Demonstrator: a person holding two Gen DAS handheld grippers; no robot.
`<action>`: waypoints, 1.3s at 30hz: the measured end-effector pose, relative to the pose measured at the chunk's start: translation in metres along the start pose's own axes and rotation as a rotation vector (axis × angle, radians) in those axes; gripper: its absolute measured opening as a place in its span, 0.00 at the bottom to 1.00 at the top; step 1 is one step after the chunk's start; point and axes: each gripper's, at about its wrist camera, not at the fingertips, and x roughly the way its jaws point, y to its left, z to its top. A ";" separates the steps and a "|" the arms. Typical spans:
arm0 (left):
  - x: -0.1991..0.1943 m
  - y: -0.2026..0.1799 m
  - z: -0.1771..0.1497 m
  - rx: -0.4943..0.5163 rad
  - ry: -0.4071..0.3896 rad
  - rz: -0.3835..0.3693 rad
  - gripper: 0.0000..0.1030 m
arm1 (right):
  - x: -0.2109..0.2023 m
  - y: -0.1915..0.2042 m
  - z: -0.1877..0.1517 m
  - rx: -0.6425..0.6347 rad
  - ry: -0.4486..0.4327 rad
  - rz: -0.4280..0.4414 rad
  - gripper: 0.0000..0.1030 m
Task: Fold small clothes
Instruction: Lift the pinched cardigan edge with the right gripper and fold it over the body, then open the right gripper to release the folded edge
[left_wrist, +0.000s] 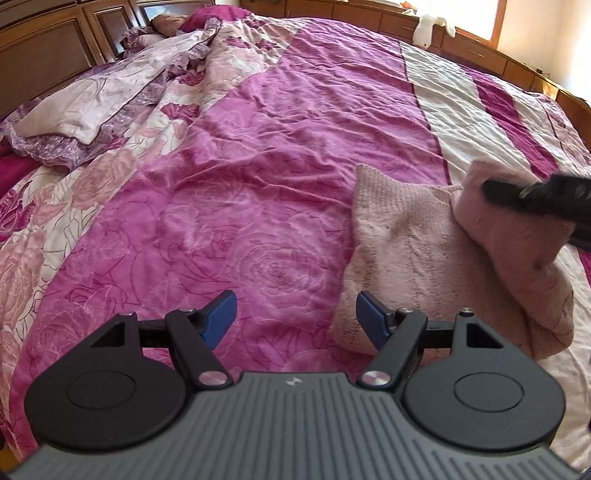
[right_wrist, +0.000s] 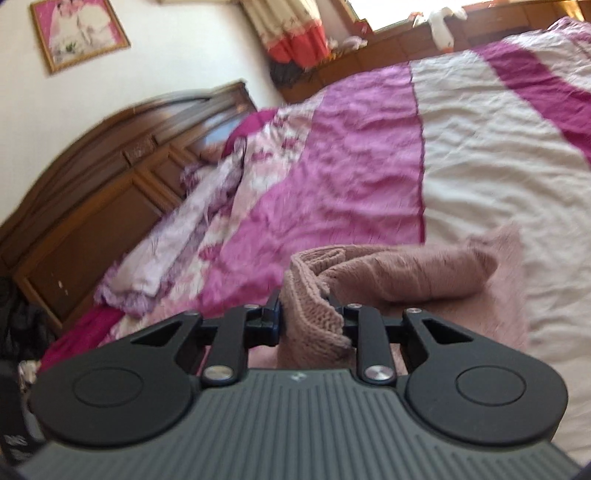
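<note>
A small pale pink knitted garment (left_wrist: 424, 258) lies on the bed at the right of the left wrist view, with its right part lifted and folded over. My left gripper (left_wrist: 297, 317) is open and empty, low over the bedspread, its right blue fingertip (left_wrist: 373, 317) at the garment's near left edge. My right gripper (right_wrist: 306, 317) is shut on a bunched knitted edge of the pink garment (right_wrist: 399, 273) and holds it up. It also shows in the left wrist view (left_wrist: 532, 199) as a dark blurred shape over the raised fold.
The bed is covered by a magenta, pink and white floral bedspread (left_wrist: 258, 155). A crumpled lilac floral pillowcase (left_wrist: 85, 110) lies at the far left near the wooden headboard (right_wrist: 92, 192). A white plush toy (left_wrist: 424, 31) sits on the wooden ledge by the window.
</note>
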 end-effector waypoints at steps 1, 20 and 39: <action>0.002 0.002 -0.001 -0.002 0.004 0.002 0.75 | 0.006 0.002 -0.005 0.001 0.018 0.002 0.24; 0.006 -0.005 -0.001 0.030 0.008 0.012 0.75 | 0.038 0.007 -0.045 0.039 0.111 0.057 0.43; -0.014 -0.047 0.018 0.101 -0.032 -0.044 0.75 | -0.066 -0.017 -0.040 0.016 -0.004 0.004 0.54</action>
